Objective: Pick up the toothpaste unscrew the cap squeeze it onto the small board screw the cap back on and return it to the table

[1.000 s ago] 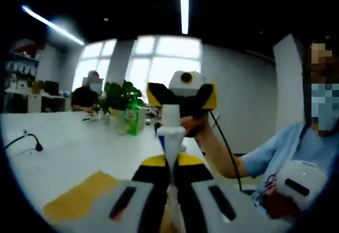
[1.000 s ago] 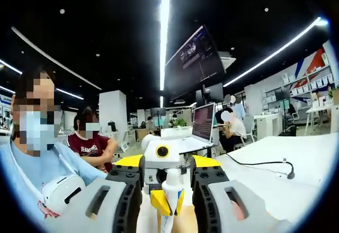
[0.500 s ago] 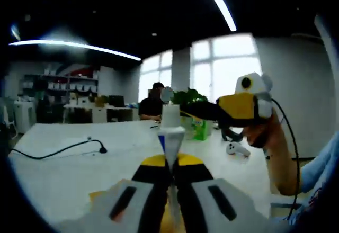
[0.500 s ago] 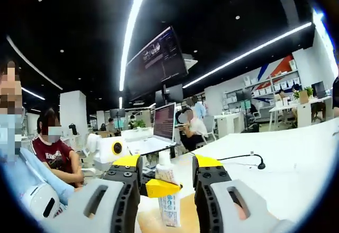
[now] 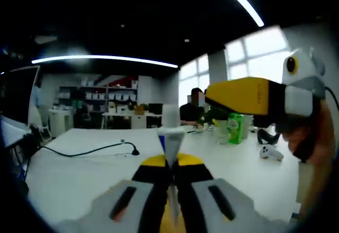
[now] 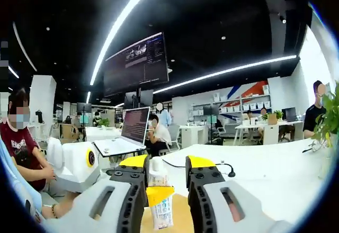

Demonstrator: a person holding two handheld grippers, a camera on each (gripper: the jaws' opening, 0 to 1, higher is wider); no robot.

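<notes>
one toothpaste tube (image 5: 170,137) stands clamped in the left claw (image 5: 170,164), cap up. the right claw (image 6: 166,176) is apart, near the one cap (image 6: 157,165), above the white worktop (image 5: 79,172).

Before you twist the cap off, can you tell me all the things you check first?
1. Toothpaste tube held firmly by the left gripper: ok, its jaws are shut on the tube.
2. Cap on the tube: ok, white cap sits on top.
3. Right gripper open enough to take the cap: ok, its jaws stand apart.
4. Right gripper lined up on the cap: cannot tell, the cap sits between its jaws, contact unclear.
5. Small board below to catch the paste: ok, tan board under the tube.
6. White table has room: ok.
</notes>
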